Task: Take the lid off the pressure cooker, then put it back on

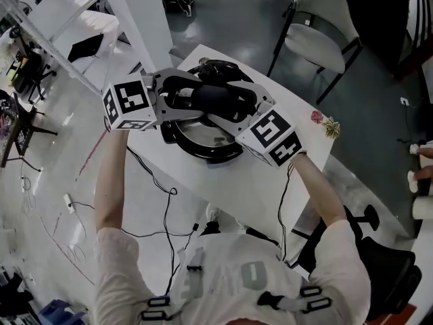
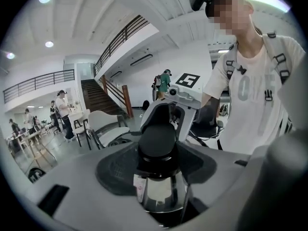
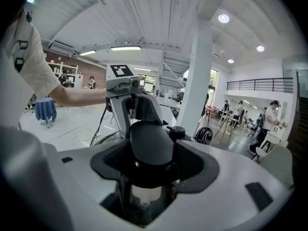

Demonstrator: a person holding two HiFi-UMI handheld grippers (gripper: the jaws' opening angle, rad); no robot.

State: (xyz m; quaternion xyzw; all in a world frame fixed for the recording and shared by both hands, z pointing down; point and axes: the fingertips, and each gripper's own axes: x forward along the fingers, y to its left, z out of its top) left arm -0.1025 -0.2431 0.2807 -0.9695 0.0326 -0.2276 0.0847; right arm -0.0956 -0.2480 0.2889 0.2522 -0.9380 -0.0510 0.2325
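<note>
Lid handle (image 1: pixel 216 95), black and rounded, is clenched from both ends. The left tool (image 2: pixel 156 163) bites it from 9 o'clock and the right tool (image 3: pixel 149 163) from 4 o'clock, jaws pressed against its sides. Shiny steel shows just under the lid handle in both gripper views. Directly below sits the dark-rimmed pressure cooker (image 1: pixel 203 153) on the white table (image 1: pixel 257 181). Whether that steel touches its rim cannot be told. A pale chair (image 1: pixel 318 26) stands at 1 o'clock beyond the table.
</note>
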